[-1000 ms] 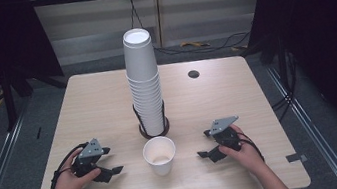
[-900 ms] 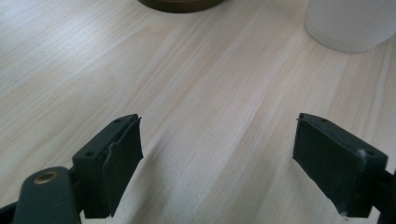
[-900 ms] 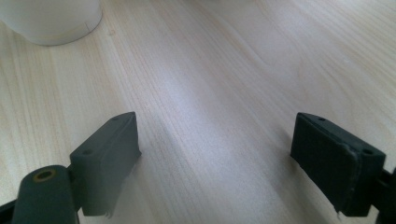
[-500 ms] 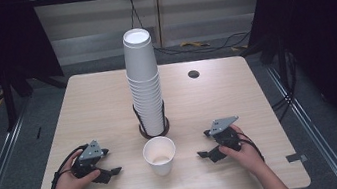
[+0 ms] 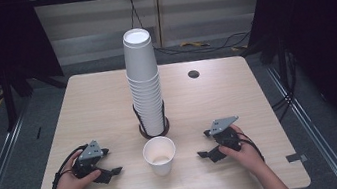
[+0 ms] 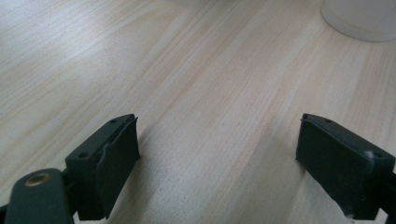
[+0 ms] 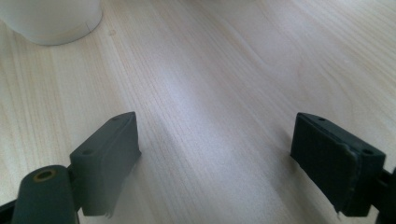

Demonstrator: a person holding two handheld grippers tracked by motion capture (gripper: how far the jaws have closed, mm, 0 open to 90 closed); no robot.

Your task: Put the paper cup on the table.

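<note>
Left hand-held gripper (image 5: 108, 164) jaws just opened wider, nothing between; right hand-held gripper (image 5: 205, 144) apart, empty. Cup (image 5: 159, 155) flanked on tabletop (image 5: 97, 105); grasp judged next.

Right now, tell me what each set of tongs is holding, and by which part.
Nothing is held. The left tongs and right tongs stand open over the bare table, either side of the single paper cup; the left jaws have just been opening.

The single cup (image 5: 160, 155) is plain white, like the tall stack of cups (image 5: 143, 80) at twelve o'clock from it. The table (image 5: 98, 110) is pale wood with fine straight grain. Both grippers, left (image 5: 112, 172) and right (image 5: 202, 154), are black with grey top plates.
</note>
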